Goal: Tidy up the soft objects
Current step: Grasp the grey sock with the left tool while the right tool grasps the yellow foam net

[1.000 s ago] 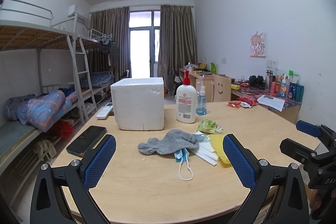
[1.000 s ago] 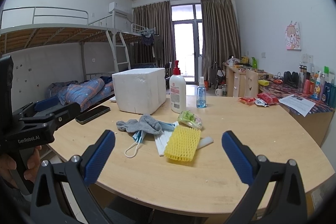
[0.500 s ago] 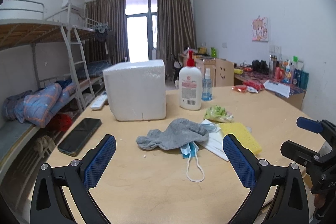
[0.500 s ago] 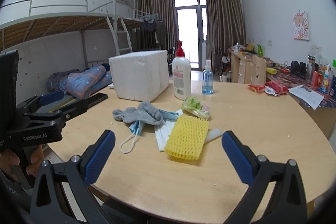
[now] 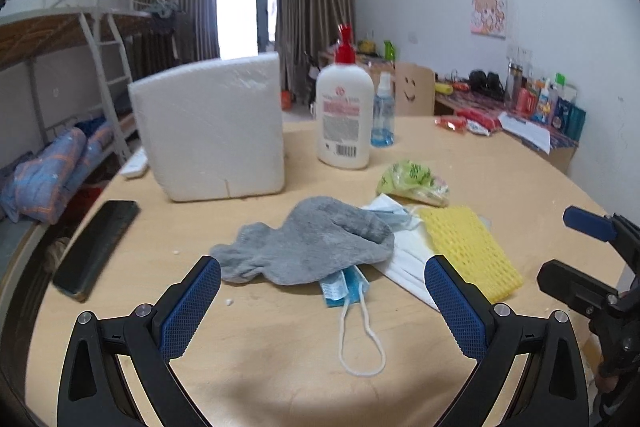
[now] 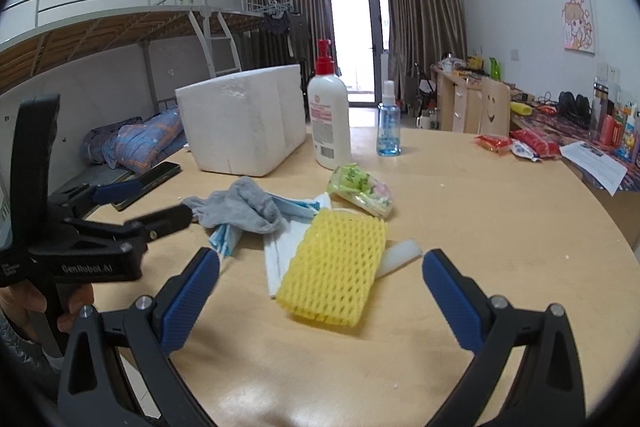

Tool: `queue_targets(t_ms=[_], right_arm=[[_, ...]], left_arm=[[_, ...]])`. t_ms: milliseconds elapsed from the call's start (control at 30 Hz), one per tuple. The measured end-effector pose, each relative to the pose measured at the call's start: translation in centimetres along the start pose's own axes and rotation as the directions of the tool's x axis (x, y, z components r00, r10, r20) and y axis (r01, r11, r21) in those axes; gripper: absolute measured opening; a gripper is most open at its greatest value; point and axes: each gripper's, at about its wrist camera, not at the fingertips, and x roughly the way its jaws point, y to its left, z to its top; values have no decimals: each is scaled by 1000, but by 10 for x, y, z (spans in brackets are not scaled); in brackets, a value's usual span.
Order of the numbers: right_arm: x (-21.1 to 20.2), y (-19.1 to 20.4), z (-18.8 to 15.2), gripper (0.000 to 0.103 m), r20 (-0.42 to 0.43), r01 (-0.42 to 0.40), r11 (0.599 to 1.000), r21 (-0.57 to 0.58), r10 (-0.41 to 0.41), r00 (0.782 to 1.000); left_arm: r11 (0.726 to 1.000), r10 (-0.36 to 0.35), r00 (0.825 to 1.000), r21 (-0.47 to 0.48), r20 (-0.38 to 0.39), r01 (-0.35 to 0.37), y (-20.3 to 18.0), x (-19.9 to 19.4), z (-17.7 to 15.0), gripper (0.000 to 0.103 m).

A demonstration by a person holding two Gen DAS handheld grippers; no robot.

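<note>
I have both tools hovering low over the counter (image 5: 280, 355), each aimed at its own piece of the soft pile. My left gripper (image 5: 322, 301) is spread wide and empty, framing the grey sock (image 5: 316, 247) at its 12 o'clock; the sock drapes over a blue face mask (image 5: 340, 287), so I judge it must come off first. My right gripper (image 6: 320, 285) is equally wide and empty, bracketing the yellow foam net (image 6: 336, 267), which lies on white masks (image 6: 282, 255). The foam box (image 5: 212, 131), at 11 o'clock of the pile, looks the likely destination.
</note>
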Motion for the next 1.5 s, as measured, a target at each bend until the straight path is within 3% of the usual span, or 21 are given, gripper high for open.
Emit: queue_targets(t_ms=[133,400,633,767,867,1033,1400,1500], right_arm=[[9,-3,2,103,-17,1,1000,2,-1,1000],[25,-12,4,103,-59,-5,1000,26,6,998],[32,-13,6,103,-83,0,1000,18,2,997],[37,-16,6,103,-97,7,1000,24,-4,995],[40,-17,5,103,-104,11,1000,24,-9,995],[43,-16,4,103,-112,10,1000,23,-8,994],[56,-12,1,102,-179,-14,999,41,21,984],[60,-9,-2,86,-206,-18,999,34,25,978]], left_arm=[[1000,-4,999,16,-44,5,-4,20,4,101],[999,-14,992,33,-125,18,-5,52,13,88],[999,-17,980,27,-197,23,0,76,11,60],[997,-76,972,-37,-221,69,8,81,12,40],[996,-89,972,-42,-217,82,9,81,13,26],[992,-121,977,-63,-173,112,12,72,17,15],[984,-175,980,-52,-99,170,15,41,18,12],[980,-195,977,-54,-90,191,16,36,14,12]])
